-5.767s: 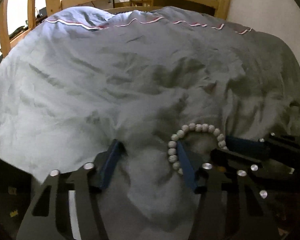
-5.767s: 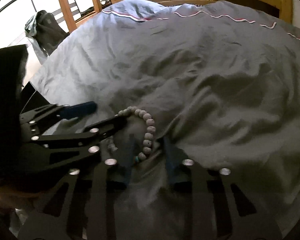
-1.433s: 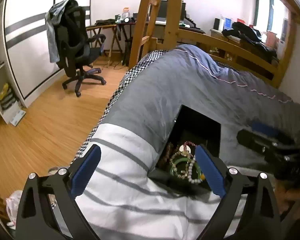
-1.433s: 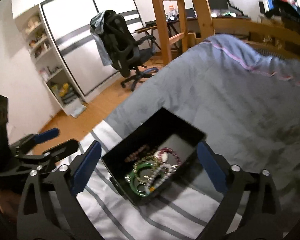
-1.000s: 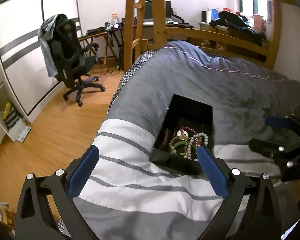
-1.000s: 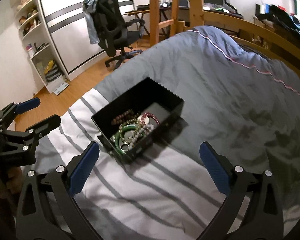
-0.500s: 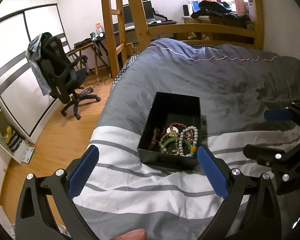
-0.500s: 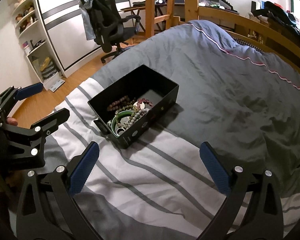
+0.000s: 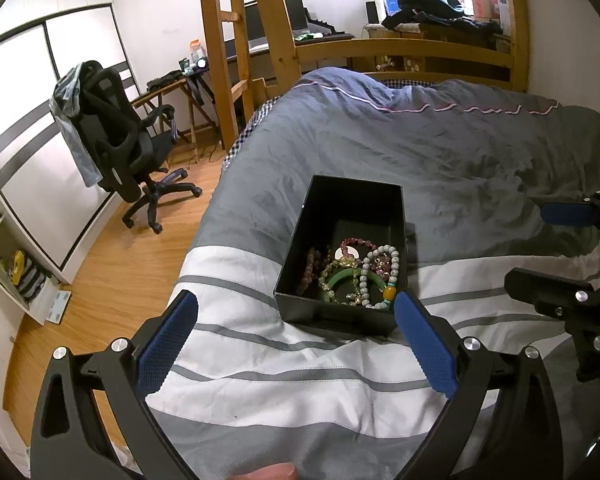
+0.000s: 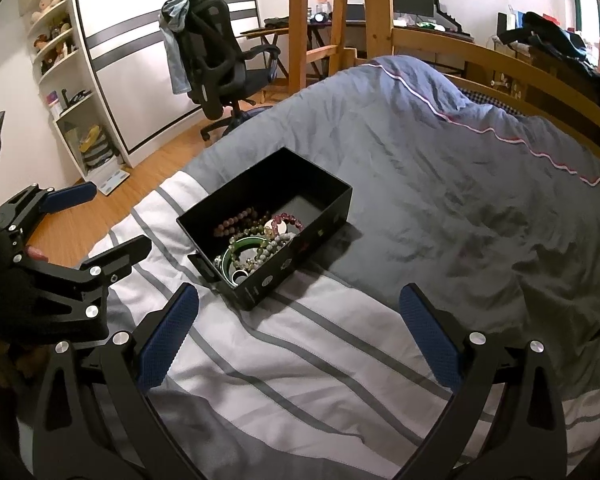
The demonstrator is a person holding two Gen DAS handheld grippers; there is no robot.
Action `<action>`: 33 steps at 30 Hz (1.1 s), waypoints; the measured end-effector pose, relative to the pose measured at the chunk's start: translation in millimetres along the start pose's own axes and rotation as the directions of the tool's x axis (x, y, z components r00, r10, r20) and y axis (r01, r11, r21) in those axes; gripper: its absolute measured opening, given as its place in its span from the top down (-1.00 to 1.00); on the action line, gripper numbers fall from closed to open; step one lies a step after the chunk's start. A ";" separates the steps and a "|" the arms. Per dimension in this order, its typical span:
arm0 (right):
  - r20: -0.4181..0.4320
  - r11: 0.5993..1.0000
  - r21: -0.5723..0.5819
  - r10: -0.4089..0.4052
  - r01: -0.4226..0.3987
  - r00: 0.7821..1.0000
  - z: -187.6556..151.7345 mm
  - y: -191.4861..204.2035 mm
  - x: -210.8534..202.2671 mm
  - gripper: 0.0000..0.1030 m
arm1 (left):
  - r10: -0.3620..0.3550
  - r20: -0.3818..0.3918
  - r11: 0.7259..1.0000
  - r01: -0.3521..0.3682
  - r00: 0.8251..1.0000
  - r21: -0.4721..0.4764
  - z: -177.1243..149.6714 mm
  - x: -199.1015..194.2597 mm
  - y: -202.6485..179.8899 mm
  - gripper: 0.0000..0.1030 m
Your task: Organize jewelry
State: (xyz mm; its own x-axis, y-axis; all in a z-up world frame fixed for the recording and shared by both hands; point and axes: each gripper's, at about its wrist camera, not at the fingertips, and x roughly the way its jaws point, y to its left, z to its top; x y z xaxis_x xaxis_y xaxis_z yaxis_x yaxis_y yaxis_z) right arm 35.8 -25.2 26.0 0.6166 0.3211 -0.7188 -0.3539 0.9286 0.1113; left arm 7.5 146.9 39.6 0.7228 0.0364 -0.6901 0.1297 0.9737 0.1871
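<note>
- Jewelry (image 9: pixel 350 276) is all piled in the near end of a black box (image 9: pixel 320 216), the far end of the box looks bare.
- In the pile: a green bangle (image 9: pixel 342 278), a string of pale beads (image 9: pixel 380 276) with one amber bead, a pink bead bracelet (image 9: pixel 360 244), some yellowish-green beads and a dull pink strand on the left side.
- From the right wrist view the same box (image 10: pixel 324 220) sits at an angle, bracelets (image 10: pixel 260 240) heaped toward the corner nearest the camera.
- The box sits on the bed, right where the grey duvet (image 9: pixel 440 152) meets a white blanket with grey stripes (image 9: pixel 300 376).
- Left gripper (image 9: pixel 296 344) hangs over the striped blanket just short of the box, fingers spread wide, nothing between them.
- Right gripper (image 10: pixel 298 332) is the same deal, spread wide and empty, hovering over the stripes with the box ahead and a bit left.
- Each gripper shows at the edge of the other's view, apart from the box.
- A fingertip (image 9: pixel 268 472) peeks in at the bottom of the left view.
- Background: black office chair (image 9: pixel 120 148) with a garment over its back, on a wood floor (image 9: pixel 112 248), plus a wooden bed frame (image 9: pixel 400 46) and a desk behind it.
</note>
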 end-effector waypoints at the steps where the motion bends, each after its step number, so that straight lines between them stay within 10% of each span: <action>1: 0.000 1.000 -0.006 0.000 0.000 1.000 0.1 -0.6 -0.3 -0.93 | -0.003 -0.003 1.000 0.003 1.000 -0.003 0.1 0.7 0.8 -0.88; 33: -0.003 0.999 -0.036 0.023 -0.023 1.000 -1.1 -4.0 -4.0 -0.93 | -0.002 0.000 1.000 0.002 1.000 -0.006 -1.9 1.4 5.9 -0.89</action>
State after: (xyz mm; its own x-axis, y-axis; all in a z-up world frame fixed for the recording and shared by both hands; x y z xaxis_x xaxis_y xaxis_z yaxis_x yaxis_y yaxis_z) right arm 34.0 -30.5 27.7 0.6063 0.3417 -0.7181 -0.3929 0.9138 0.1030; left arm 8.0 153.1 38.4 0.7225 0.0344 -0.6905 0.1272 0.9751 0.1816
